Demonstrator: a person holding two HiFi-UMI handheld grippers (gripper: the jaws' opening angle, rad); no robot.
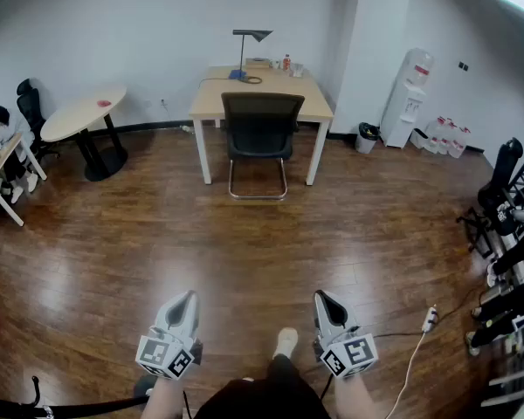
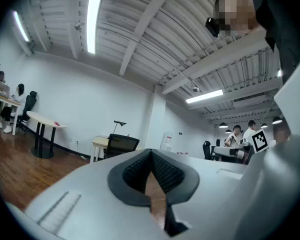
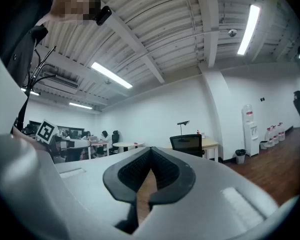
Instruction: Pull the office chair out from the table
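Clearly, the step in hand is the approach: the office chair (image 1: 262, 125) stands well across the wooden floor (image 1: 244, 243), pushed in at the far table (image 1: 211, 94) with its backrest turned toward the person and its seat tucked between the table's legs. The left gripper (image 1: 185, 302) and the right gripper (image 1: 321, 297) are held low and level in front of the person, each with its jaws clenched together on nothing, as both gripper views show, with only floor visible past the pads. To do this well, the person should likely walk straight up the middle of the room so the chair stays centred between the two grippers, and open both sets of jaws before arriving, not at the backrest itself. The top edge of the backrest looks like the best hold, one gripper toward each corner, so the pull stays even and the chair does not swing into a table leg. Its base (image 1: 258, 190) appears to be a bent metal loop and not castors, so it will probably drag rather than roll; a slow, straight draw back should keep it from tipping. The cable (image 1: 415, 356) on the floor to the right is worth stepping clear of.
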